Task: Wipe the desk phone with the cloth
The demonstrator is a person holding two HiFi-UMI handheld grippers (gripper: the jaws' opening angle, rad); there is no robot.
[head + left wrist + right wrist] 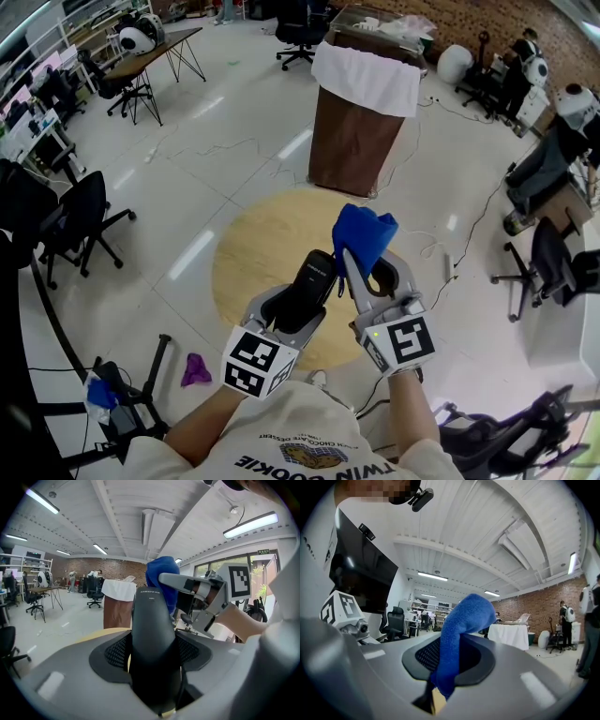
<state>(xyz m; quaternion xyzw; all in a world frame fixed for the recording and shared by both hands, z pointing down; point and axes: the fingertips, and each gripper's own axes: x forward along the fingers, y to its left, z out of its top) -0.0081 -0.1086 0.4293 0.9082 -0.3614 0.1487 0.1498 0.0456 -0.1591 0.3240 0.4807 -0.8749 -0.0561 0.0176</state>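
Observation:
My left gripper (302, 298) is shut on a black phone handset (314, 277), which stands up out of the jaws over a round wooden table (253, 253). In the left gripper view the handset (152, 634) fills the gap between the two pads of the gripper (154, 667). Just to its right, my right gripper (373, 267) is shut on a blue cloth (364, 234), whose bunched top stands above the fingertips and close to the handset's upper end. The right gripper view shows the cloth (461, 630) pinched between the jaws of the gripper (450, 660). Whether cloth and handset touch I cannot tell.
A brown stand draped with a white sheet (361, 117) rises beyond the table. Office chairs (80, 220) stand at the left and another chair (553, 267) at the right. A purple rag (195, 368) and cables lie on the floor.

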